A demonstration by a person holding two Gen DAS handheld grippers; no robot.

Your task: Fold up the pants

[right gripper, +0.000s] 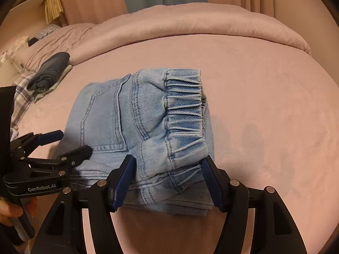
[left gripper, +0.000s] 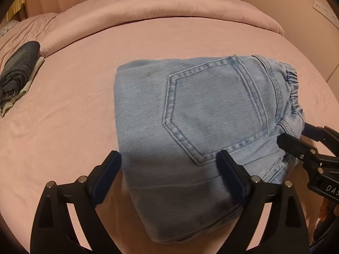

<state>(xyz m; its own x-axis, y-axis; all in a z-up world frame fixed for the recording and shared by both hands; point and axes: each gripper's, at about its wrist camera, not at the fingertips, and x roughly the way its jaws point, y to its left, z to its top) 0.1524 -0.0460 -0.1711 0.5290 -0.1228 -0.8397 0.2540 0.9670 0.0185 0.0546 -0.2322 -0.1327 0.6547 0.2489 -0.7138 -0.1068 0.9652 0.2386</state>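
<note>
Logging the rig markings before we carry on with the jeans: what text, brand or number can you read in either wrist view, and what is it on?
"GenRobot.AI": white lettering on the body of the left tool, seen in the right wrist view.
"DAS": cut off by the frame edge, on the body of the right tool, seen in the left wrist view.
The folded jeans: no readable label or tag.

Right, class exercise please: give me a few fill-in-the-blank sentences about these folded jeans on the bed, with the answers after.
1. The light blue jeans lie folded on a ____ bed cover.
2. Facing up on them is a back ____.
3. Their gathered ____ lies on the right tool's side.
4. Both tools' jaws are ____, left tool included.

Answers: pink; pocket; waistband; open
</note>
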